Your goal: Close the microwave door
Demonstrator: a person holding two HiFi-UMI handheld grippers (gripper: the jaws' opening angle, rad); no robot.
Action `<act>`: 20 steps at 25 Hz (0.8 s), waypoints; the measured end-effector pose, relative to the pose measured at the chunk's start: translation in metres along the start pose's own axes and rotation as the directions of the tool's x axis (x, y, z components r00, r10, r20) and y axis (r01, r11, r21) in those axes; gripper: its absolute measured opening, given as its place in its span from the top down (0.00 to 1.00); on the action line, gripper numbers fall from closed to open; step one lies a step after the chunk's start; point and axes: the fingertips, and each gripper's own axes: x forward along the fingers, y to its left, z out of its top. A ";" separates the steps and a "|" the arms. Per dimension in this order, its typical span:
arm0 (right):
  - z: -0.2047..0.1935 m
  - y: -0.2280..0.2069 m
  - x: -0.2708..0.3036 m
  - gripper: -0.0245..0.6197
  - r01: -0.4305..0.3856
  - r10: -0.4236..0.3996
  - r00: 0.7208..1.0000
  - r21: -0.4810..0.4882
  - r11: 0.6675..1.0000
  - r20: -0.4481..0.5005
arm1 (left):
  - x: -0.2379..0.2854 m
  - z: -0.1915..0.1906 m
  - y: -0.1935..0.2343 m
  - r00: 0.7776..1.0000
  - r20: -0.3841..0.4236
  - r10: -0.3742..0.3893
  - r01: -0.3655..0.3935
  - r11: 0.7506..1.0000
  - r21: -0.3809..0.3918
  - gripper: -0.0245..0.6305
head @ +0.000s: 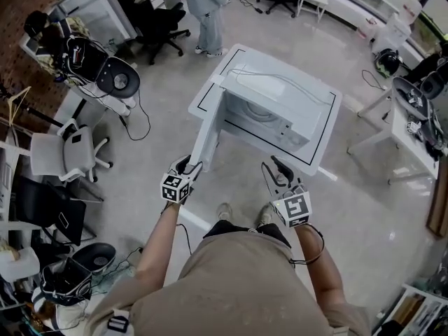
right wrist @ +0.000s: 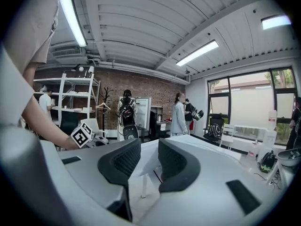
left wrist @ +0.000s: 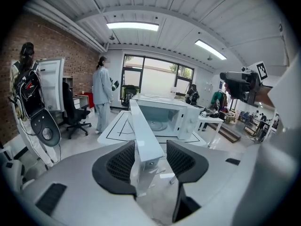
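Beige shirt (head: 238, 285) of the holder, nearest the head camera.

Left gripper (head: 190, 164): jaws parted, astride the free edge of the microwave door (head: 205, 140). Its own view shows that edge standing between the black pads (left wrist: 123, 161), closer to the left-hand one (contact cannot be told).

Right gripper (head: 274, 168): jaws spread, nothing between them, held near the table's front edge.

Microwave door: swung wide open, projecting toward the person from the oven's left side.

Microwave (head: 273, 103): white, cavity exposed, turntable (left wrist: 155, 125) visible. Set on a white table (head: 210, 82) marked with a black outline.

Beyond: a standing person (head: 208, 5); a black office chair (head: 159, 21).
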 end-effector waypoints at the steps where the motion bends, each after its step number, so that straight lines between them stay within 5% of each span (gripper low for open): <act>1: -0.001 -0.004 -0.002 0.79 0.001 -0.001 1.000 0.000 1.000 0.001 | 0.002 0.001 -0.003 1.000 0.001 0.003 -0.003 1.000 -0.001 0.63; 20: -0.015 -0.068 -0.052 0.79 0.044 -0.045 0.999 0.012 0.999 0.023 | 0.028 0.006 -0.051 1.000 -0.002 0.021 -0.021 1.000 -0.013 0.63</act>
